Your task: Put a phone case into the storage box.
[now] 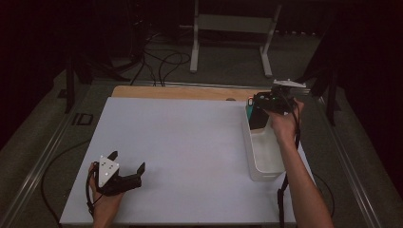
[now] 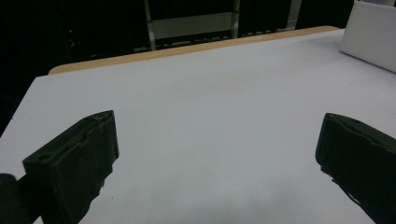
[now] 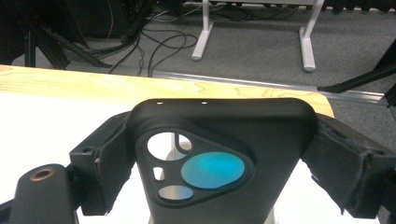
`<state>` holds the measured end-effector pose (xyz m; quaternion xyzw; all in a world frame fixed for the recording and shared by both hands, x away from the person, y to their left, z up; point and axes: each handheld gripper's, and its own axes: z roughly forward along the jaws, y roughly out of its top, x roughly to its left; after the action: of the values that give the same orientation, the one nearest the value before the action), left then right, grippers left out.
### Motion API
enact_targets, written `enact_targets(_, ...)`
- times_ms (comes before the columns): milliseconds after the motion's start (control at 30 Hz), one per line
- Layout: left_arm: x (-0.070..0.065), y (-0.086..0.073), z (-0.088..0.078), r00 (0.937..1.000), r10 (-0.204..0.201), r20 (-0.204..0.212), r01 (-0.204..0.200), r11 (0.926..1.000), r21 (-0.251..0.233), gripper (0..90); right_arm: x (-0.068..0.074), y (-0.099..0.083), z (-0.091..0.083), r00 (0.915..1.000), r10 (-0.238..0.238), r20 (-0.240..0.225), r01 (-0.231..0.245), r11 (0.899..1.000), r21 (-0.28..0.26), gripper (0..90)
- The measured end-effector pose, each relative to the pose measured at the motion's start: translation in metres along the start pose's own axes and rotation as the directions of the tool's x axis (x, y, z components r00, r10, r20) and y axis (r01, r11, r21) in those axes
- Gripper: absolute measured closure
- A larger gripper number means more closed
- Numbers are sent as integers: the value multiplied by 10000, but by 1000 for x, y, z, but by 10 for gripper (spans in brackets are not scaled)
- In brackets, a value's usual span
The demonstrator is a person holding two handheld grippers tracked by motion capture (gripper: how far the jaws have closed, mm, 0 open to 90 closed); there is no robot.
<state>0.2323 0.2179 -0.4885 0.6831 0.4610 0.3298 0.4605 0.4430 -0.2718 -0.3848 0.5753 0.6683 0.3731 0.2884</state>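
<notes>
The right tongs (image 1: 263, 110) pinch a black phone case (image 3: 219, 158), one jaw pressed against each long edge. The case is a smooth, matte shell with rounded corners; its camera cutout is a softly three-cornered window with a round hole, a small slot and an oval opening, and a teal patch shows through the largest opening. Two tiny pinholes sit near its upper edge. The jaw pads look rough and slightly frayed where they meet the case. In the high view these tongs and the case are held at the far end of a white bin (image 1: 266, 156), a long rectangular tub of smooth, slightly translucent plastic with upright walls; I cannot tell whether the case touches it. A small teal piece (image 1: 249, 101) shows just left of the tongs at the bin's far rim.

The left tongs (image 1: 127, 167) are spread wide, nothing between them, low over the near left part of the worktop (image 1: 190, 142), well apart from the bin. Their jaws are blocky black pads with worn edges. The worktop is a flat, matte white sheet with a pale wooden strip (image 1: 180, 92) along its far edge. Beyond it lies grey carpeted floor (image 1: 228, 66) with black cables (image 1: 161, 61) and a white metal stand (image 1: 233, 33).
</notes>
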Motion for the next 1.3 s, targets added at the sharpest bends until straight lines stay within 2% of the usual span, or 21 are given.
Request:
enact_targets(533,0,0,0,10000,2,15,-2,10000,-5,0,1,-6,16,9997,150,198,-155,9996,233,134)
enact_targets(867,0,0,0,10000,13,16,-13,10000,23,0,0,-12,27,9989,-21,467,1,9991,420,133)
enact_targets(1033,0,0,0,10000,10,22,-10,10000,38,0,-1,-15,31,9989,95,451,-118,9986,516,133)
enact_targets(1300,-1,0,1,10000,18,46,-18,10000,49,0,1,-17,35,9990,-64,448,38,9983,577,131)
